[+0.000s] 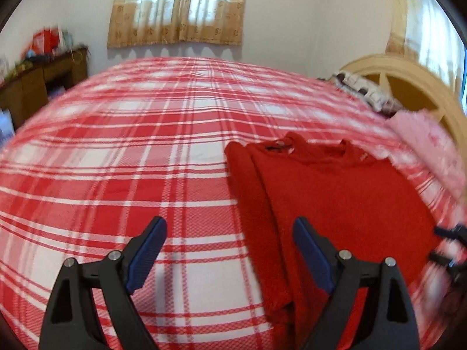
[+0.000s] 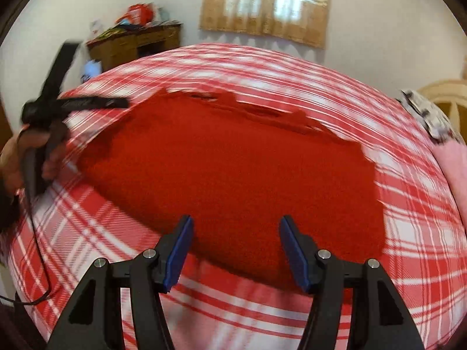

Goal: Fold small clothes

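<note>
Left gripper (image 1: 229, 258): fingers spread wide, nothing between the pads, which hung clear above the bed (image 1: 146, 145). Its left finger (image 1: 147, 258) was over bare plaid bedspread; its right finger (image 1: 313, 258) was over the red sweater (image 1: 335, 192).

The sweater lay flat on the bed, mostly ahead of and to the right of the left gripper's fingers. One sleeve looked folded in along the sweater's left side, running back toward the gap between the fingers. The neckline lay at the far end.

Right gripper (image 2: 236, 253): fingers apart at a moderate width, gripping nothing. The sweater (image 2: 233, 169) filled the space directly ahead of these fingers, its near hem passing just beyond the two blue pads. Whether the pads touched the fabric could not be told; the view was blurred.

In the right wrist view, the left gripper (image 2: 87, 78) appeared far off to the left of the fingers, held in a hand (image 2: 17, 157), above the sweater's left edge. A black cable (image 2: 38, 250) trailed from it down over the bedspread.

Pink cloth (image 1: 429, 145) lay beyond the sweater to the right, by the cream headboard (image 1: 408, 78). A wooden desk (image 2: 137, 43) stood past the far left corner of the bed, under a cluttered top. A curtained window (image 1: 178, 8) was on the far wall.
</note>
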